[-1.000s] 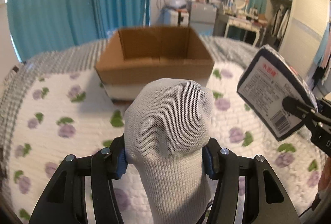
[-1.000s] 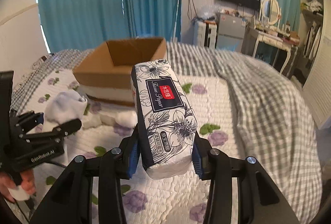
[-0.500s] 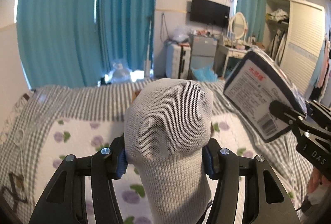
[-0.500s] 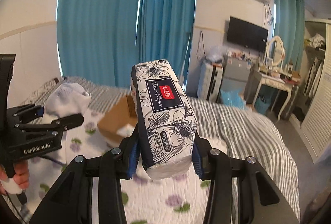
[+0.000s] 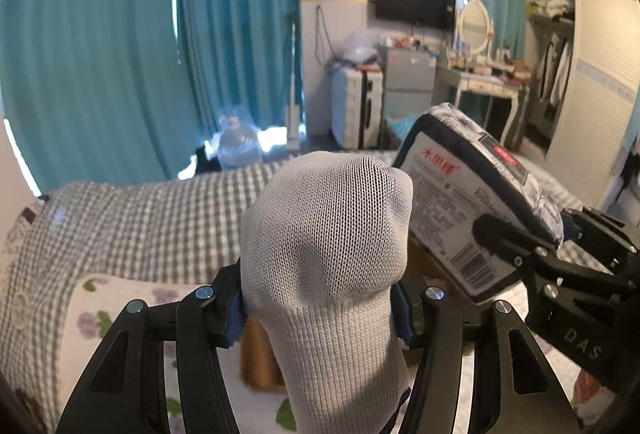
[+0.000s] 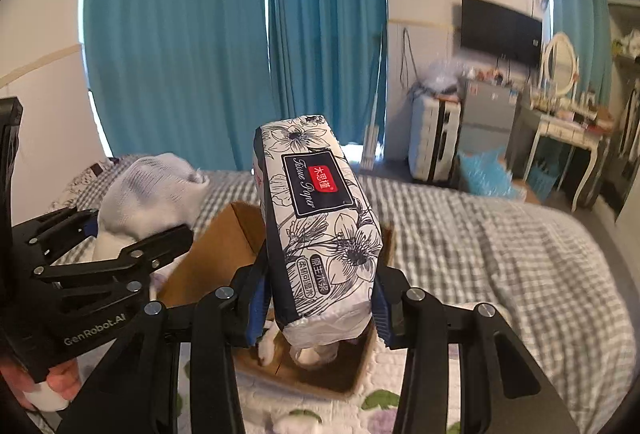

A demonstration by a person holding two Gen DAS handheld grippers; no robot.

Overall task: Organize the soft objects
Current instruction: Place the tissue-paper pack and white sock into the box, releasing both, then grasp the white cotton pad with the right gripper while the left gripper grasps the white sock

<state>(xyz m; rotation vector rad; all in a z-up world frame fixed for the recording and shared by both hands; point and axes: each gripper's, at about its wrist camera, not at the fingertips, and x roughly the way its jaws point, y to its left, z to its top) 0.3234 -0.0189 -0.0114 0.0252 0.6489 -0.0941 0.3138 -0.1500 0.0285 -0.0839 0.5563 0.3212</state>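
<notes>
My left gripper [image 5: 320,302] is shut on a rolled grey-white sock [image 5: 328,234], held up in the air; the sock also shows in the right wrist view [image 6: 148,193]. My right gripper [image 6: 318,300] is shut on a flower-printed tissue pack [image 6: 320,218], which also shows in the left wrist view [image 5: 468,209] just right of the sock. An open cardboard box [image 6: 216,254] sits on the bed right below the tissue pack. A few white soft items [image 6: 268,346] lie inside it. In the left wrist view only a brown corner of the box [image 5: 260,358] shows behind the sock.
The bed has a floral quilt [image 6: 380,406] and a grey checked blanket [image 6: 500,234]. Teal curtains [image 6: 224,45] hang behind. A small fridge, drawers and a dressing table [image 6: 568,121] stand past the bed's far side.
Both grippers have moved forward over the bed. The box was out ahead one second ago and now lies right beneath the tissue pack. Both grips are unchanged.
</notes>
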